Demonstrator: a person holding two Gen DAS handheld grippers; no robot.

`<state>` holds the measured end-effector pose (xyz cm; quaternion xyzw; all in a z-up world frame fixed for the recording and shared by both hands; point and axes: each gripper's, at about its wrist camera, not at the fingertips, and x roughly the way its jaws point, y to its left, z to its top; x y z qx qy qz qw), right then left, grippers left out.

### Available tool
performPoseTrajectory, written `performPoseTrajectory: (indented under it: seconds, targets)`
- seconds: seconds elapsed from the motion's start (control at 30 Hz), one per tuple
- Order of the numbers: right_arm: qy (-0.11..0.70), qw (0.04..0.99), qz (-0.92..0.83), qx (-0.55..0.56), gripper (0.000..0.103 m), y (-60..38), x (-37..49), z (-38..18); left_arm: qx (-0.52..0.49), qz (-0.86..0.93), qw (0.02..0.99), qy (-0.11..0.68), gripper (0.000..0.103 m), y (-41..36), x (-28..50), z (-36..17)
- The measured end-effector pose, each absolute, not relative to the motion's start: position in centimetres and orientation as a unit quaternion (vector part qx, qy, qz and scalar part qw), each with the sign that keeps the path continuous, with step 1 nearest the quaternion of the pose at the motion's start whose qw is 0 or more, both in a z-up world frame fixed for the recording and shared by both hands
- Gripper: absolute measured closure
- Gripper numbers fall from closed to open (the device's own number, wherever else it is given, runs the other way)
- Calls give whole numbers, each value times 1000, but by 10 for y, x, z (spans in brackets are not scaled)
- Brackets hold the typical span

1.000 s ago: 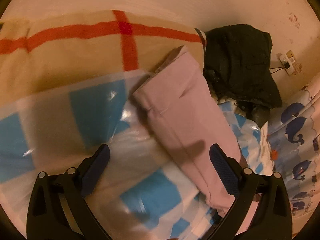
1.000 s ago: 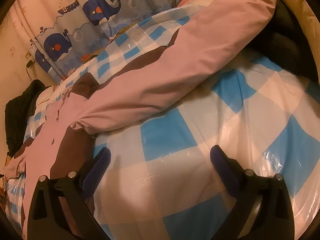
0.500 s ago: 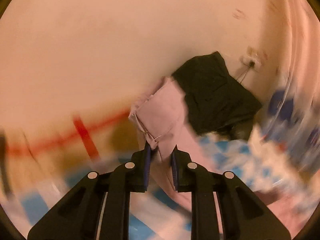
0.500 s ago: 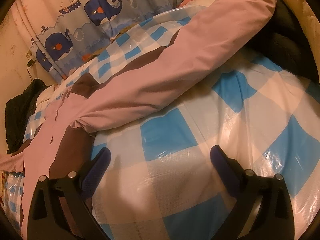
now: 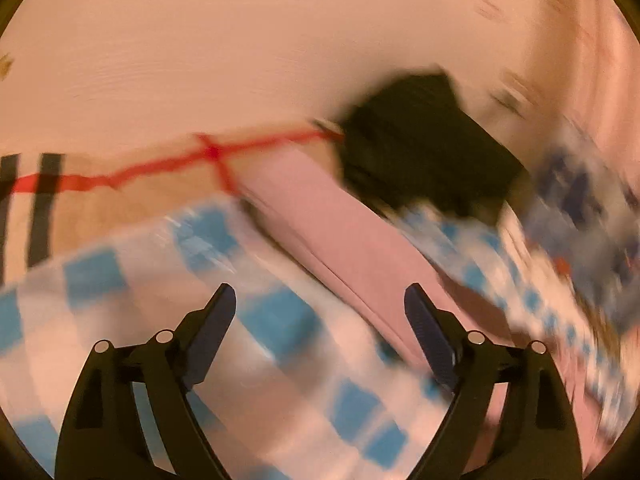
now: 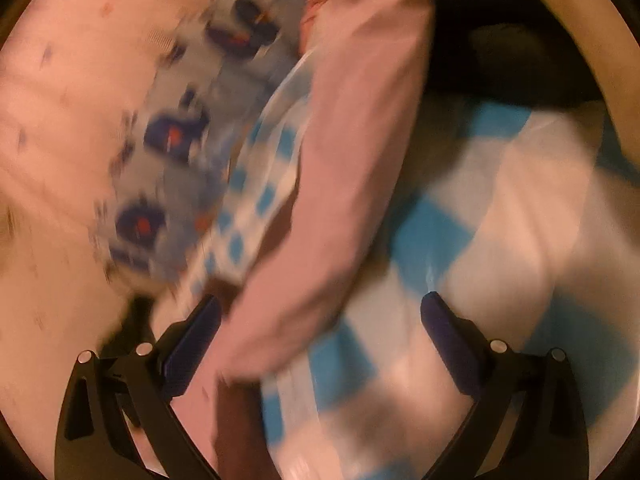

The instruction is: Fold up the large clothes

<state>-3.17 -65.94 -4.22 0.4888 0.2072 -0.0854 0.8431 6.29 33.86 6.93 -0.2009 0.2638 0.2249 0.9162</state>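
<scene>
A large pink garment [image 5: 340,236] with brown panels lies across a blue-and-white checked plastic sheet [image 5: 280,320]. In the left wrist view it runs from centre down to the right, blurred. My left gripper [image 5: 320,300] is open and empty above the sheet, beside the garment. In the right wrist view a long pink part [image 6: 352,160] runs from the top down between the fingers. My right gripper [image 6: 320,312] is open, with the pink cloth's lower end near its left finger [image 6: 192,340]. Both views are motion-blurred.
A tan blanket [image 5: 120,184] with red and black stripes lies at the left. A black garment [image 5: 424,148] sits against the wall behind. A whale-print curtain [image 6: 168,140] hangs at the bed's far side, also in the left wrist view [image 5: 580,216].
My left gripper was shut on the pink garment's edge and lifted it half a second ago; now it is open and the cloth lies down. My right gripper has swung sharply, still open.
</scene>
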Motion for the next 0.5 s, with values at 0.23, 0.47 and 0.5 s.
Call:
performPoseTrajectory:
  seconds: [0.23,0.47,0.5]
  targets:
    - [160,839,-169,491,7,-700,-1,-29,-246,116,920,282,20,248,64,31]
    - [134,823,-207,512,7,-722,21,-24,-272,69,916,287,20,173,42,7]
    - [131,822,-206,514,7,-723,22,-25,-270,68,917,286,20,166,36,7]
